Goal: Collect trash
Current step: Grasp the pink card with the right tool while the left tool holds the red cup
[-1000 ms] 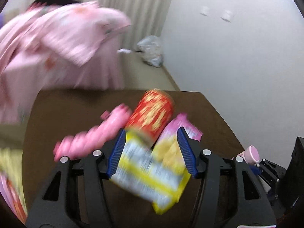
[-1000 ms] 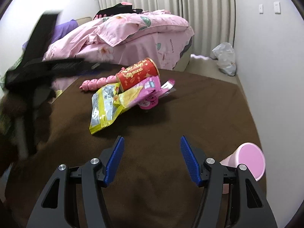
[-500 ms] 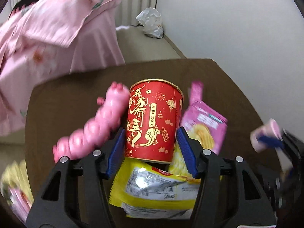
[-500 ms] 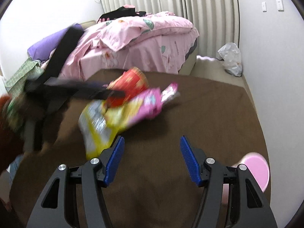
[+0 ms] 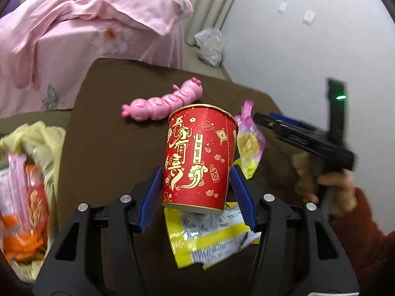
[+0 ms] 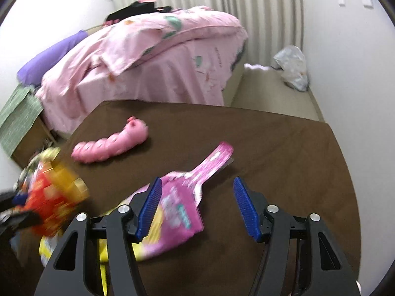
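My left gripper (image 5: pixel 196 187) is shut on a red paper cup with gold lettering (image 5: pixel 198 157) and holds it above the brown table (image 5: pixel 106 153). The cup shows blurred in the right wrist view (image 6: pixel 51 197). A yellow wrapper (image 5: pixel 209 234) lies under it. A pink and yellow snack bag (image 5: pixel 248 145) lies to the cup's right. My right gripper (image 6: pixel 197 207) is open and hovers over that pink bag (image 6: pixel 180 204); the bag's left part is under its left finger. The right gripper shows in the left wrist view (image 5: pixel 303 133).
A pink caterpillar toy (image 5: pixel 165 101) (image 6: pixel 111 143) lies on the table's far side. A yellow bag holding wrappers (image 5: pixel 27 185) hangs at the left edge. A bed with pink bedding (image 6: pixel 153 56) stands beyond. A white plastic bag (image 6: pixel 292 69) sits on the floor by the wall.
My left gripper closed on the red cup and lifted it off the wrappers, toward the left. My right gripper moved forward and down over the pink bag.
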The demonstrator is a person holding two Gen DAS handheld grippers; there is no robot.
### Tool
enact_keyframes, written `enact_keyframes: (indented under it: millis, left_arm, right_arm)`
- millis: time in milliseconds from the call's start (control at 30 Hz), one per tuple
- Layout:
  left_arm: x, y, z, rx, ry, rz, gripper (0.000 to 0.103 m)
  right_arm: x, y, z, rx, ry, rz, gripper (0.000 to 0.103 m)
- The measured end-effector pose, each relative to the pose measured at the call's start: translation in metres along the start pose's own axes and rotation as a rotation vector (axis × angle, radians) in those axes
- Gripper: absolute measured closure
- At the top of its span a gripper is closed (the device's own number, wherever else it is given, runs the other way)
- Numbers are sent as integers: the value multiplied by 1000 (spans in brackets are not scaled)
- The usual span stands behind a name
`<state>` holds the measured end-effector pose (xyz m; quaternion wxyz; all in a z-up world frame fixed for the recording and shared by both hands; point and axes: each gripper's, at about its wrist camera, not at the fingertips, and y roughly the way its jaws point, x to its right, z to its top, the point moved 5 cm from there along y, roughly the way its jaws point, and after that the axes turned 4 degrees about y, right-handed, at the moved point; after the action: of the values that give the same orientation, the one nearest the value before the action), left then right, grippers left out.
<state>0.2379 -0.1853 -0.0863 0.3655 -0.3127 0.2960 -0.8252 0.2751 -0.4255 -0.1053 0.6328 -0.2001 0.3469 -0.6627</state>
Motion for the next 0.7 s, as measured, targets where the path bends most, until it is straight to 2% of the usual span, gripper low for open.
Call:
enact_keyframes:
  millis: [100,167,300,400,567,633,667,700]
  left_arm:
    - [-2,-11,-1,18,-19,-12,49]
    - [-2,-17,-4,20,-6,-7,49]
    - [-6,-29,-14,39,20,44,49]
    - [-13,-30,-23,33,17,69,49]
    - [-21,-26,-34,2,-11,80,49]
    - [-23,-26,-39,-4,-19,81,49]
    - [-23,-26,-40,-6,-24,81,49]
    - [-24,-27,-41,-5,-28,78,49]
  right_arm:
    - [4,12,7,11,16,-35,53]
    - [6,22,10,-4,14,-28,53]
    - [3,39,2,-98,45,62,53]
    - [-11,38,-11,-120,14,116,53]
    - [-31,28,-25,-101,-105,58,53]
    - [-34,23,-26,-74,-124,39,63]
    - [-35,19,-26,-67,-123,42,72]
    - [-36,17,-27,-62,-122,53,72]
